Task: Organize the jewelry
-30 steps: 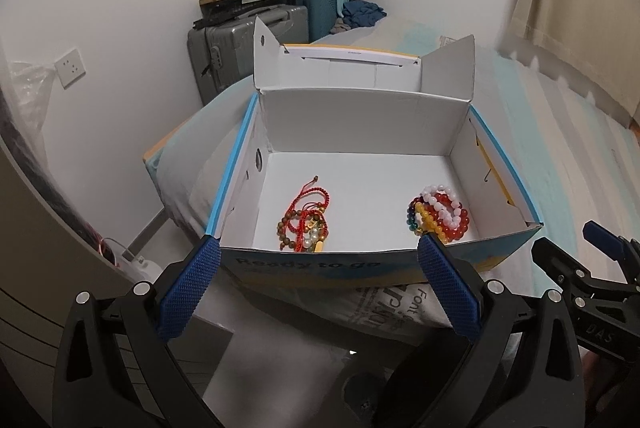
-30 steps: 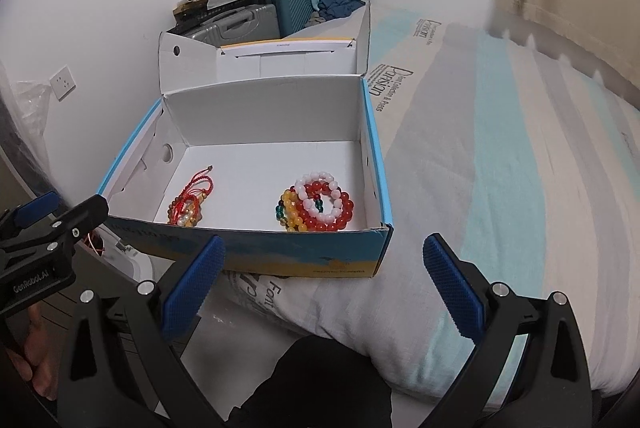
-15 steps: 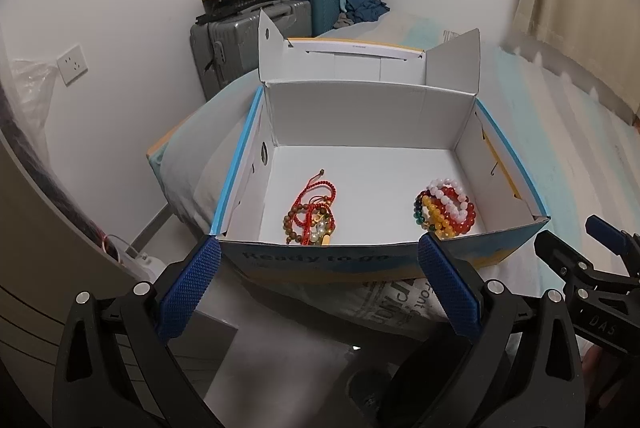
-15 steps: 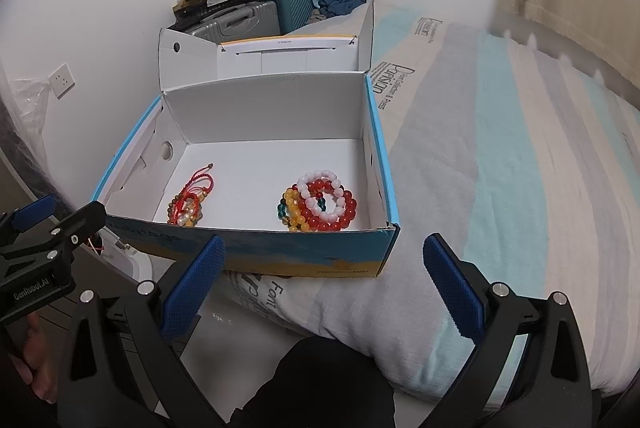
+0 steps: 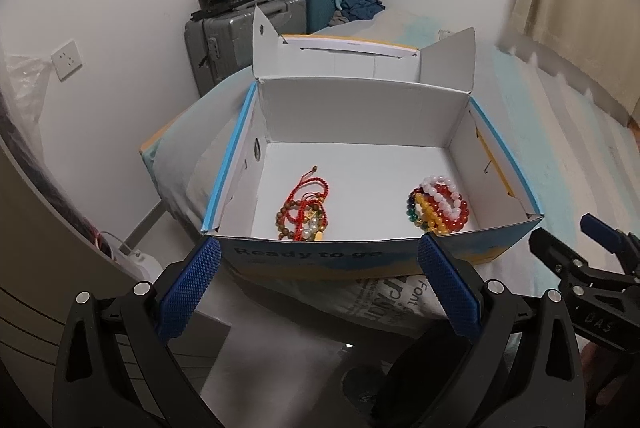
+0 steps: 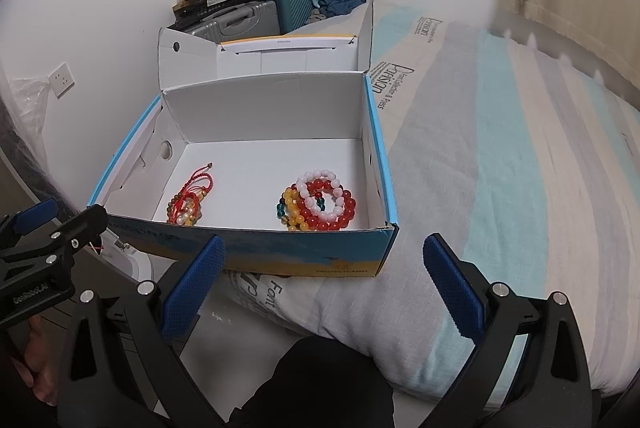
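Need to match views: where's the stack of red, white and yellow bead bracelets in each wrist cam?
Left wrist: stack of red, white and yellow bead bracelets right of centre, on the floor of the open white cardboard box, near its right wall.
Right wrist: the stack sits at centre, near the box's right wall.
Shared landmark: tangle of red cord and brown bead bracelets, left of the stack in both.

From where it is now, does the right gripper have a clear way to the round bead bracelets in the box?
Probably yes: the right gripper is open, the box has no lid over it, and only its low front wall stands before the bead bracelets.
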